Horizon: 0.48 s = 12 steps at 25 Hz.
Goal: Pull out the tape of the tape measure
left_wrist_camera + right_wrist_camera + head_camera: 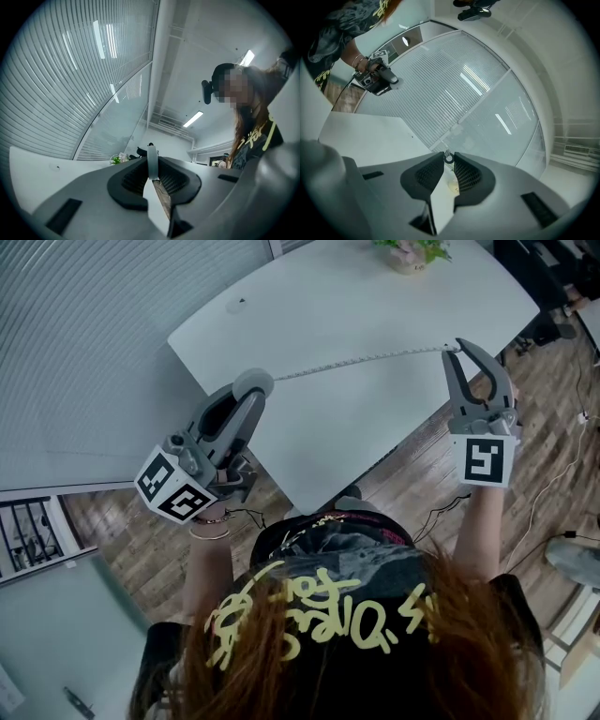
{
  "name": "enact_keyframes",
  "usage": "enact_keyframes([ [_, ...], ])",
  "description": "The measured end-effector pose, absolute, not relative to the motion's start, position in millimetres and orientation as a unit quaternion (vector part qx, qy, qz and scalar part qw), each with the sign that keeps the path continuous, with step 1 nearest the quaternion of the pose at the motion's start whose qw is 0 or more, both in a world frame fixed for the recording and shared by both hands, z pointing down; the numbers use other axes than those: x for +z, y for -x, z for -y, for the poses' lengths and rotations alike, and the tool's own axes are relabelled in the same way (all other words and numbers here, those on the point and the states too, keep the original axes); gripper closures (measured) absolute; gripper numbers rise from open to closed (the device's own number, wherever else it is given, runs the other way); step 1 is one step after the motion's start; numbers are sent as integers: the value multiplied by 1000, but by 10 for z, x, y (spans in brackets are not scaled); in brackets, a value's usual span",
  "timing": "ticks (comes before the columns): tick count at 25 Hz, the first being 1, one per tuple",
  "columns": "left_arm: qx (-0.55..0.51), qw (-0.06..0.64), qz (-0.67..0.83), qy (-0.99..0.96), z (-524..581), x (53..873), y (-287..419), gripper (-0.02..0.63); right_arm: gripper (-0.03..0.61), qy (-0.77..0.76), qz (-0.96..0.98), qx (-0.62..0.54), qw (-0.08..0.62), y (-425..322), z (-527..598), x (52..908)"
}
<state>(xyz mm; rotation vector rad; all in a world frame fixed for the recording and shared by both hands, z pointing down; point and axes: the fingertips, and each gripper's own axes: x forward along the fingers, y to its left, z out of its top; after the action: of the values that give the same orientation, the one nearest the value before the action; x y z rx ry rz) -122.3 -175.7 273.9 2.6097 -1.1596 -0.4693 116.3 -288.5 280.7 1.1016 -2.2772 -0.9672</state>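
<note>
The white counter [375, 296] lies below. Over its front edge the tape [361, 360] runs tight — left claw [247, 397] squeezes the tape measure case [152, 160], right claw [460, 354] pinches the tape tip [448, 158]. A crooked tug might slip it loose — snap back.

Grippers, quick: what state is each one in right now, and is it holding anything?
Left gripper: closed on the tape measure case.
Right gripper: closed on the tape end, with the tape pulled out over the table.
</note>
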Motion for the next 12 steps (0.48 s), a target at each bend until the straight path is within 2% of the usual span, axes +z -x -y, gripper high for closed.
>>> enact_keyframes([
  [12, -164, 125, 381, -902, 1764, 2696, 1146, 557, 509, -386, 827, -349, 212, -1014, 2840, 2760],
])
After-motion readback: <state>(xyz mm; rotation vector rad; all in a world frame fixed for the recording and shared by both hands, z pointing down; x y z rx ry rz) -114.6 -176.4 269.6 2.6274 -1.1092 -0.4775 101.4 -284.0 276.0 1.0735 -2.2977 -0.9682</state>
